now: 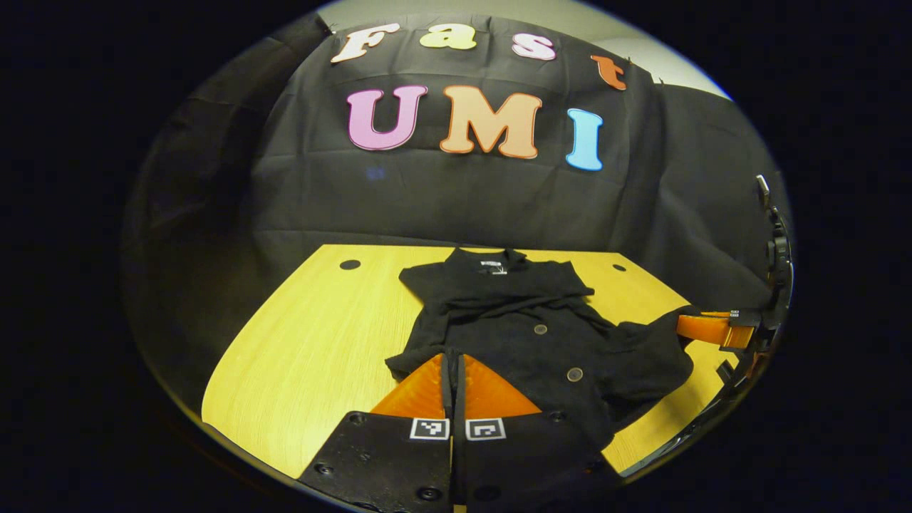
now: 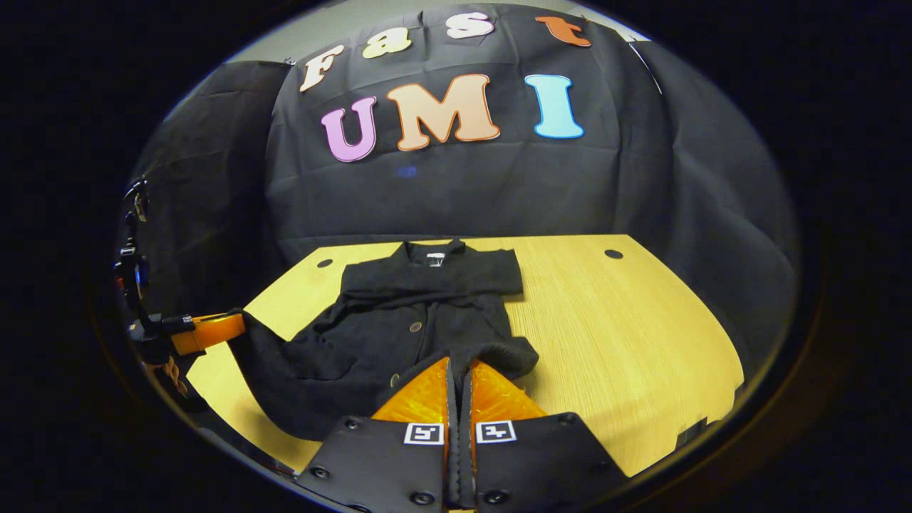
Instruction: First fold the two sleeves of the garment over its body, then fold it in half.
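Observation:
A black buttoned garment (image 1: 527,320) lies on the yellow table (image 1: 320,342), collar at the far end, both sleeves (image 1: 499,281) folded across its chest. My left gripper (image 1: 453,360) is shut on the near left corner of the hem. In the left gripper view my right gripper (image 1: 702,328) pinches the other hem corner at the right, holding it lifted off the table. In the right gripper view the garment (image 2: 399,328) spreads ahead, my right gripper (image 2: 457,367) is shut on the hem, and my left gripper (image 2: 214,329) holds the raised corner at the left.
The table (image 2: 627,335) has round cable holes (image 2: 613,254) near its far corners and bare wood on both sides of the garment. Black cloth walls close off the back and sides. The table's near edge runs just below both grippers.

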Available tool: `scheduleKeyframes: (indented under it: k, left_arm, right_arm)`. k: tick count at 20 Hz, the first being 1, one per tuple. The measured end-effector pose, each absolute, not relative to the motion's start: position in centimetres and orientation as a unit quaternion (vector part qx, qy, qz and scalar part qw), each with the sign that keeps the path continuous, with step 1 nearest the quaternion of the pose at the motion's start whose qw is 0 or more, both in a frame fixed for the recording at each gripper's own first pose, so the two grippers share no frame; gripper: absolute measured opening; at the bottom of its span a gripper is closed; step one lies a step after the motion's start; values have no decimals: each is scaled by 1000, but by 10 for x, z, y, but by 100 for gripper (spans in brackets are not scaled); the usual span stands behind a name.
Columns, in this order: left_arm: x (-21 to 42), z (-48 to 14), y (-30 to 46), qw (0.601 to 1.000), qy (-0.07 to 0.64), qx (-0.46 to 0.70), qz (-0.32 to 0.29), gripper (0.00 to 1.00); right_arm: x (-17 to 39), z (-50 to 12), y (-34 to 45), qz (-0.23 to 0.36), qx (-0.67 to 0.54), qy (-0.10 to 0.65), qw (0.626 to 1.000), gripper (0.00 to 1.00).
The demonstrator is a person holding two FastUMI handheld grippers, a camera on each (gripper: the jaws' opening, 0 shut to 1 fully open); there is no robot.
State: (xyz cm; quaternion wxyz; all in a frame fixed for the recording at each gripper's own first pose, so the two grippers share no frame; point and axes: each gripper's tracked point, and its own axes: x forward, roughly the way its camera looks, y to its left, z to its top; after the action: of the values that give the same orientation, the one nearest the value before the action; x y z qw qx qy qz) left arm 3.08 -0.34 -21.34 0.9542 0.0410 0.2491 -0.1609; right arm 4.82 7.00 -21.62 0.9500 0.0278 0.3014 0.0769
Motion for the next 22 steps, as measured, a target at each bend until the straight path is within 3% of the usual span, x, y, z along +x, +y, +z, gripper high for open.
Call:
scheduleKeyframes:
  k: [2, 3, 13, 22]
  left_arm:
    - [45, -207, -6, 956, 243, 36, -157, 0]
    - [54, -203, -8, 958, 239, 34, -154, 0]
    - [173, -171, -40, 975, 180, 15, -127, 0]
    - [272, -183, -53, 983, 161, 14, -89, 0]
  right_arm:
    - [65, -207, 73, 83, 25, 295, 952, 7]
    - [76, -202, 74, 87, 21, 289, 953, 2]
    - [209, -167, 71, 101, 22, 246, 964, 2]
    - [314, -174, 71, 110, 21, 236, 965, 2]
